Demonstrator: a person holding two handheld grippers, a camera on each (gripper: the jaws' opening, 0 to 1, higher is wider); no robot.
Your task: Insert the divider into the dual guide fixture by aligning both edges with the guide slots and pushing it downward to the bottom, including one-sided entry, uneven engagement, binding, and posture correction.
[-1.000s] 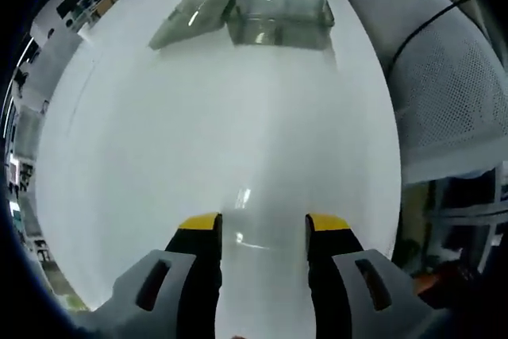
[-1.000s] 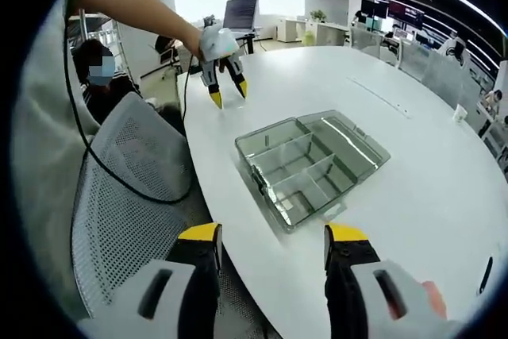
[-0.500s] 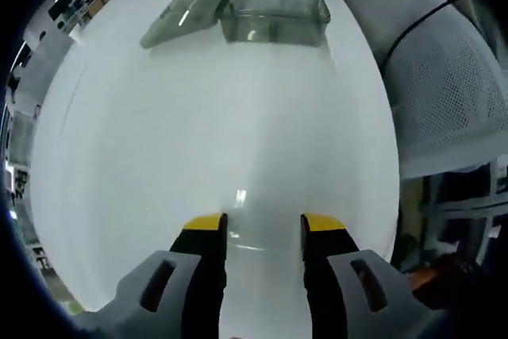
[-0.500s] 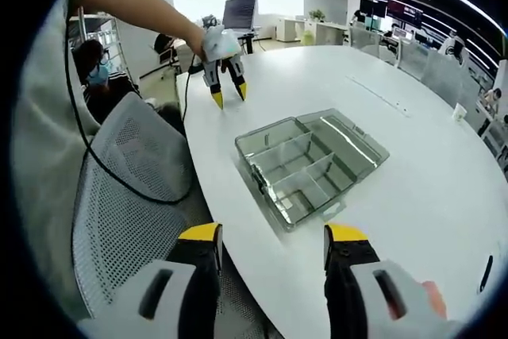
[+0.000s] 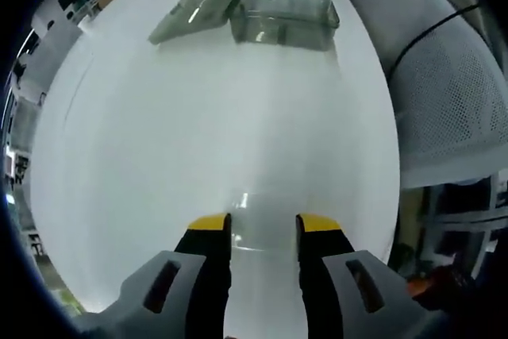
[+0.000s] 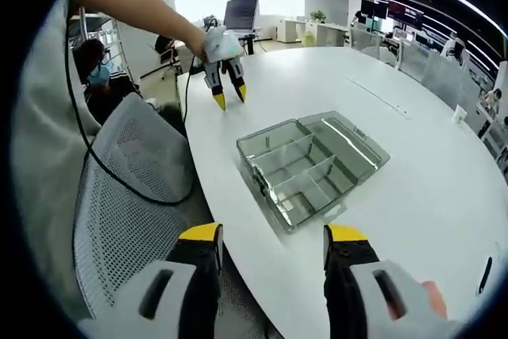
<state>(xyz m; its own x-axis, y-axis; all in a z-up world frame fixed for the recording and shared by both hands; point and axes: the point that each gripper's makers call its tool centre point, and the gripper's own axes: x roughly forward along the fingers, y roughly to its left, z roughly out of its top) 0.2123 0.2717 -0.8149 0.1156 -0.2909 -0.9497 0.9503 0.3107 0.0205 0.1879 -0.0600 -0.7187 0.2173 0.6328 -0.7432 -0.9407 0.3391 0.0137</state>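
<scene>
A clear plastic divider lies flat on the white table, barely visible but for a glint and a faint edge. My left gripper is down at the table with its yellow-tipped jaws close on either side of the divider, still open a little. The same left gripper appears far off in the right gripper view, tips at the table. The guide fixture is a clear compartment box with its lid folded open. My right gripper hangs open and holds nothing, near the table's edge.
A grey mesh chair stands beside the table with a black cable across it. The person's arm reaches to the left gripper. A laptop sits at the far end, and a dark pen-like item at the right.
The left gripper's jaws have narrowed steadily around the clear divider. The left view has shifted slightly. The right gripper and the box have stayed put.
</scene>
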